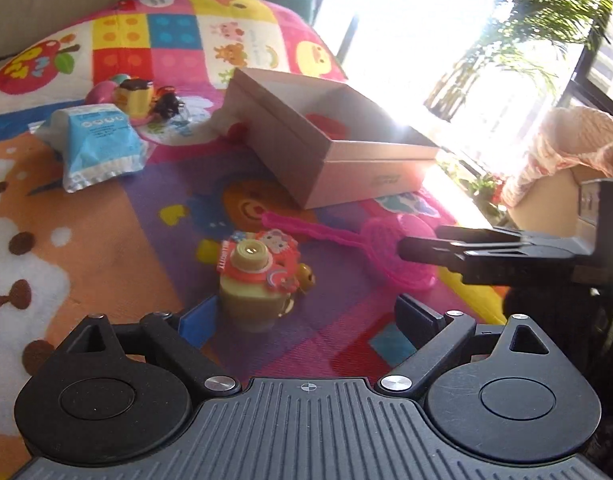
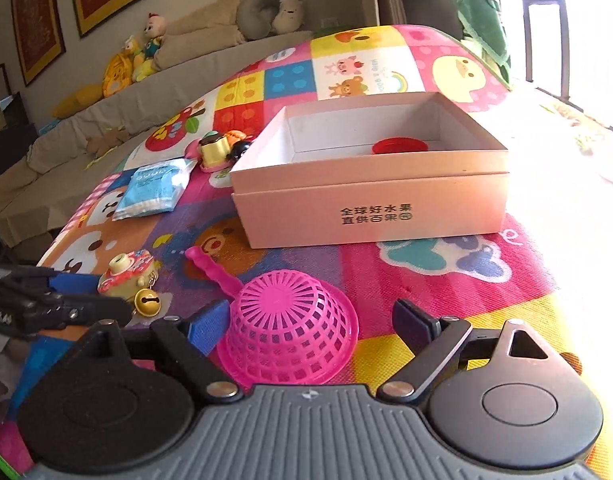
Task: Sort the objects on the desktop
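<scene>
Here, the left gripper [image 1: 306, 318] gapes wide around a toy camera [image 1: 258, 280], untouched; the right gripper [image 2: 314, 320] spreads wide about an upturned pink strainer [image 2: 290, 332].

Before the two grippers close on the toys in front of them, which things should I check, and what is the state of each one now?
1. Left gripper open: ok, jaws stand wide.
2. Yellow toy camera with red sticker front between the left fingers: ok, though it sits nearer the blue left pad.
3. Right gripper open: ok.
4. Pink plastic strainer basket, lying upside down, between the right fingers: ok.
5. Pink cardboard box open with room: ok, only a red round lid shows inside.
6. Gold bell clear of the left gripper: cannot tell.
</scene>
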Available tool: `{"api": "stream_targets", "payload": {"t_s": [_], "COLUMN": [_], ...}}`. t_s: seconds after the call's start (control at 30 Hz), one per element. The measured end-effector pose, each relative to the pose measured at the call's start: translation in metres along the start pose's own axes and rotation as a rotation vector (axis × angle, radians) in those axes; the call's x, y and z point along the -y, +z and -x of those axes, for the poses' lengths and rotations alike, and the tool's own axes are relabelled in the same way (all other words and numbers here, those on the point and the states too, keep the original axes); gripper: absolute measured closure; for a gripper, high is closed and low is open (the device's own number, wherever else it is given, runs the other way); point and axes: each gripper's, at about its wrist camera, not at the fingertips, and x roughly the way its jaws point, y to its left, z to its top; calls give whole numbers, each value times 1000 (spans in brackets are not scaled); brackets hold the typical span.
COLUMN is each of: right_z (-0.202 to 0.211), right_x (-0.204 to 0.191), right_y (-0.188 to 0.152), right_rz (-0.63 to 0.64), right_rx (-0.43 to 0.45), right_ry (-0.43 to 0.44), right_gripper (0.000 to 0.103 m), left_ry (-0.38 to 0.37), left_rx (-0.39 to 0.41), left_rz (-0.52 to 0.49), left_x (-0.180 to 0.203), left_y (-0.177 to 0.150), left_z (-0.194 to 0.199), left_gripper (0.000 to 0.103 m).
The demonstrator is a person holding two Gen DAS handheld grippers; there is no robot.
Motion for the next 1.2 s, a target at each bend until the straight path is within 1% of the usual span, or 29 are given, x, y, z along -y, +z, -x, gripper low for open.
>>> {"api": "stream_targets", "payload": {"t_s": [0.03,0.07,0.1,0.13,0.2,0.23,0.27,0.33,0.43,0.53,0.6,0.67,0.73,0.8,0.83,0.87,0.9,0.97,1.07,1.13,1.2], "right_z": [1,2,1,0,-1,-1,-2,-1,0,0,1,2,4,4,4,3,3,3,4,4,4], "right_x": [6,12,17,22,24,23,21,19,20,22,23,24,26,26,26,25,25,24,23,21,17], "right_y": [0,1,1,1,2,2,1,0,-1,0,0,0,-1,-1,-1,-1,-1,-1,-1,-1,1], "right_rz": [-14,-34,-59,-89,-107,-103,-94,-79,-80,-95,-104,-112,-117,-118,-116,-114,-111,-104,-97,-83,-34], "right_rx": [7,9,8,7,10,11,11,12,16,18,21,27,36,39,37,35,34,39,42,35,28], "right_ry": [-16,-25,-29,-26,-21,-22,-22,-19,-19,-17,-11,-8,-2,2,4,5,6,8,12,16,27], "right_gripper": [14,14,14,13,12,11,11,10,9,8,8,7,7,6,6,5,5,5,5,5,5], "left_ry": [-31,-28,0,47,164,199,211,179,88,44,22,-7,-31,-99,-151,-181,-190,-136,8,43,86], "left_rx": [8,27,45,60,78,66,49,24,15,4,-29,-74,-79,-80,-77,-75,-69,-49,-40,-36,-46], "left_rz": [-44,-87,-120,-142,-176,-194,-213,-256,-315,-370,-353,-291,-252,-228,-214,-213,-219,-238,-261,-255,-264], "left_x": [8,15,19,21,19,17,15,10,11,15,11,7,8,13,17,20,23,32,42,47,53], "left_y": [-2,-3,-3,-2,1,4,5,10,18,24,27,26,18,10,3,-2,-6,-15,-20,-20,-19], "left_z": [4,9,12,13,8,4,0,-9,-21,-39,-50,-55,-45,-30,-19,-10,-4,3,-6,-13,-21], "left_gripper": [7,7,7,7,7,7,7,7,7,6,6,6,5,3,3,2,2,2,2,9,29]}}
